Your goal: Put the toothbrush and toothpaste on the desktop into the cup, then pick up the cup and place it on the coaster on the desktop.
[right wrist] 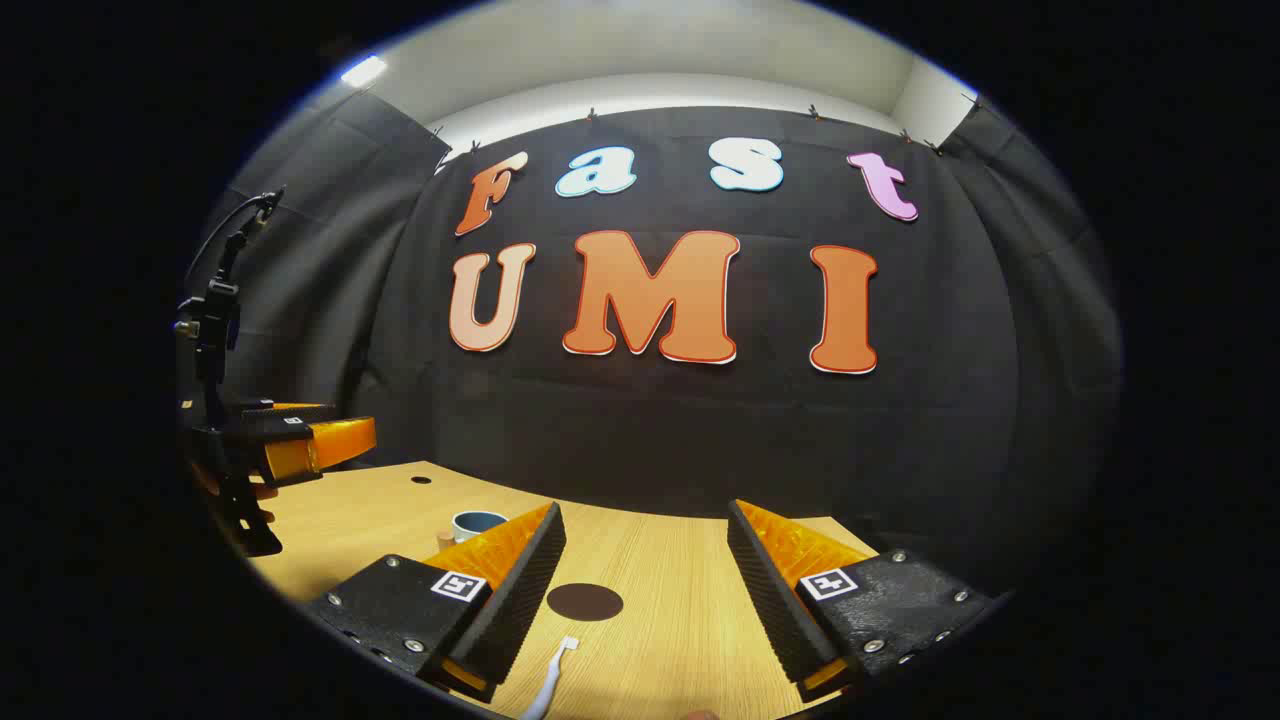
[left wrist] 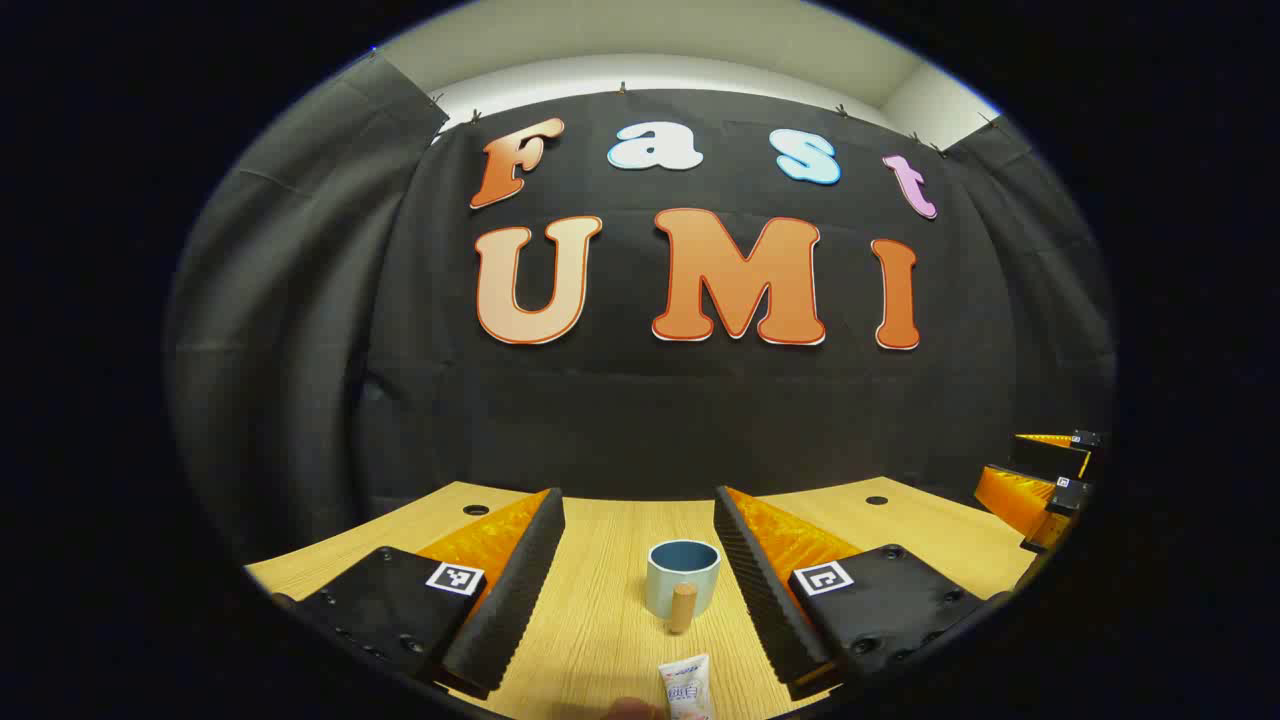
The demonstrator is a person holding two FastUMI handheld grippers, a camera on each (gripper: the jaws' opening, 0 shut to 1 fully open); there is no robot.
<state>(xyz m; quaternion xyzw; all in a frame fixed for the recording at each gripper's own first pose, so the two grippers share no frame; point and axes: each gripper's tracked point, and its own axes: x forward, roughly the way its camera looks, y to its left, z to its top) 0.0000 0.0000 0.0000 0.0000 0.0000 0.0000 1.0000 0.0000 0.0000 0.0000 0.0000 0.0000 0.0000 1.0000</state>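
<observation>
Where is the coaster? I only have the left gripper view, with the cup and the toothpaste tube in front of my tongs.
Observer: In the right gripper view the coaster lies flat on the desktop, between the open right tongs.
Operator: And the toothbrush?
Observer: The toothbrush lies just nearer the camera than the coaster, with its head toward the coaster but not touching it.
Operator: Is the cup near the coaster?
Observer: The cup stands apart from it, farther back and to the left, partly hidden behind a finger.

toothpaste (left wrist: 688, 688) lies before cup (left wrist: 683, 577); toothbrush (right wrist: 549, 682) before coaster (right wrist: 585, 602).
</observation>
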